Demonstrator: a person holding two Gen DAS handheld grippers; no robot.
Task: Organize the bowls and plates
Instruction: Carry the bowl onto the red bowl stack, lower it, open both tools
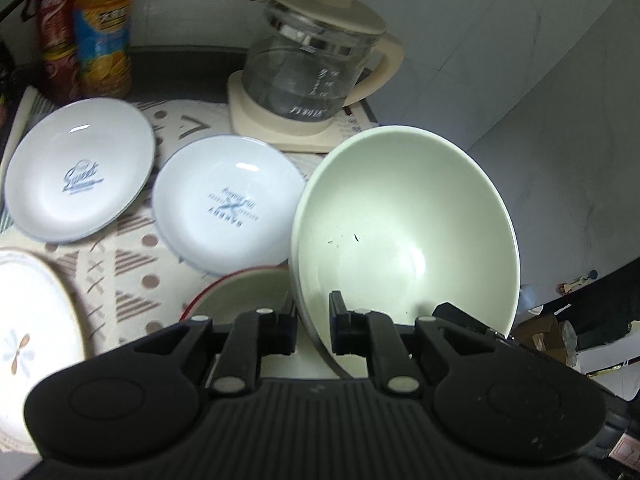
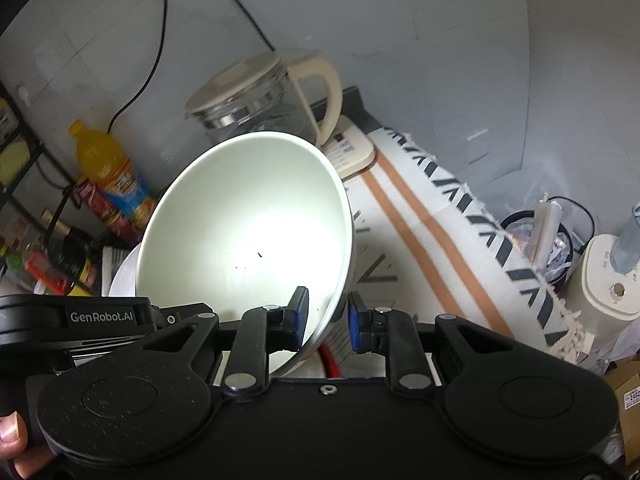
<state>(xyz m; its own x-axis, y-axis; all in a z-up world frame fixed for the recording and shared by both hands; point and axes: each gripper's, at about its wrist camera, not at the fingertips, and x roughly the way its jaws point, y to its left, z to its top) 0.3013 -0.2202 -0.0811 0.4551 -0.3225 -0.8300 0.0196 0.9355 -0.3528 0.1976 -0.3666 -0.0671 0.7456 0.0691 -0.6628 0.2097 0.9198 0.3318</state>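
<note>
Left wrist view: left gripper (image 1: pixel 314 320), jaws clamped on the rim of a pale green glazed ceramic bowl (image 1: pixel 404 228), tilted above the desk (image 1: pixel 132 280).

Right wrist view: right gripper (image 2: pixel 328 320), jaws pinching the same bowl's rim. Probably stiff, slippery, breakable; grip at rim.

3 plates (image 1: pixel 80 168), 2 bowls (image 1: pixel 404 228)

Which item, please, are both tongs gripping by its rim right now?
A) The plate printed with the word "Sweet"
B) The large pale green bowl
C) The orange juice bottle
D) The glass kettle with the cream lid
B: the pale green bowl is tilted, with the left tongs pinching its rim in the left wrist view and the right tongs straddling its rim in the right wrist view.
</note>
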